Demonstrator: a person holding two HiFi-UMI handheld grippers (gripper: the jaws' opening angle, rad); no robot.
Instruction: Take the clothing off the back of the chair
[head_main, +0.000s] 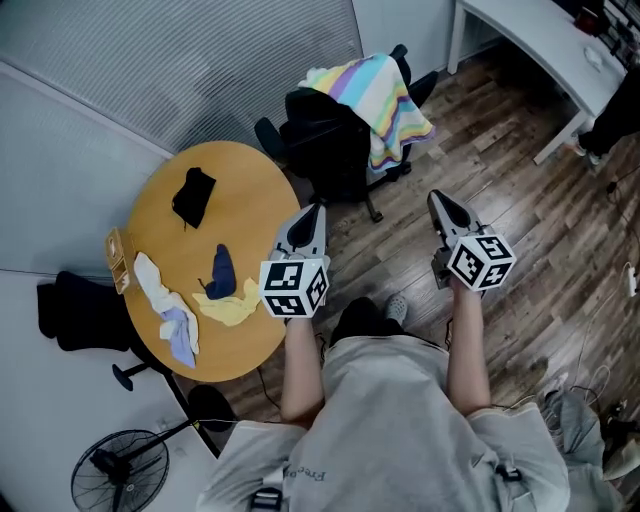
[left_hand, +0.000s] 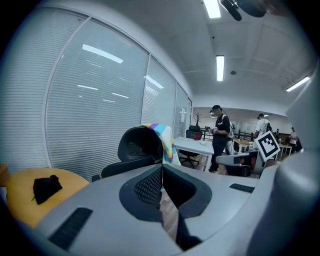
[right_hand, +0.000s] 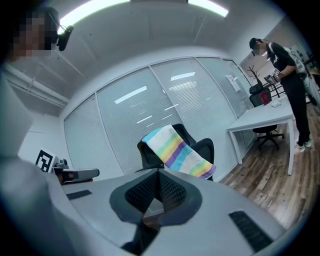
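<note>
The striped garment (head_main: 385, 100) hangs over the top edge of the back of the black office chair (head_main: 325, 140), one end trailing down toward the seat. It sits ahead of both sets of jaws and well apart from them, with nothing touching it. From the left gripper view we see the garment (left_hand: 165, 137) just above the tips, on the right side of the chair back (left_hand: 137, 145). From the right gripper view it (right_hand: 177, 147) lies straight ahead above the tips, draped across the chair (right_hand: 146, 157).

The chair stands on a wood plank floor (head_main: 500, 170) in an office, beside a wall of closed blinds (head_main: 200, 50). To its left is a round wooden table (head_main: 240, 190). A black cloth (head_main: 193, 195) lies near the table's far edge, and a yellow cloth (head_main: 230, 305) and a white cloth (head_main: 160, 290) lie by its near edge. A white desk (head_main: 530, 40) fills the far right corner of the room, and a floor fan (head_main: 120, 470) stands near us on the left.

We hold the left gripper (head_main: 318, 208) with its jaws pressed together, empty. The right gripper (head_main: 437, 197) is the same, jaws closed tip to tip on nothing
</note>
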